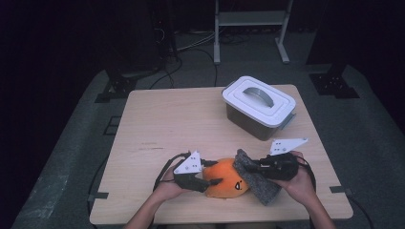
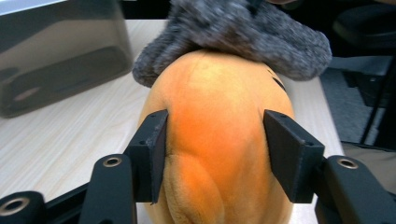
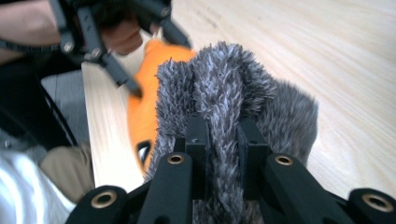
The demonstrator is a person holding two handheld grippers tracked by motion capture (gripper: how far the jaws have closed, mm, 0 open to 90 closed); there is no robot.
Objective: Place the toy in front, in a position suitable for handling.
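An orange plush toy lies near the table's front edge, with a grey fuzzy cloth draped over its right end. My left gripper comes in from the left, and its two pads press into the sides of the orange plush toy. My right gripper comes in from the right and is shut on a fold of the grey fuzzy cloth. In the right gripper view, the left gripper straddles the plush toy behind the cloth. The cloth hides the toy's far end.
A dark plastic box with a white handled lid stands at the back right of the wooden table; it sits at the upper left in the left gripper view as the box. Bare tabletop spreads left and behind the toy. Frame legs and cables lie on the floor beyond.
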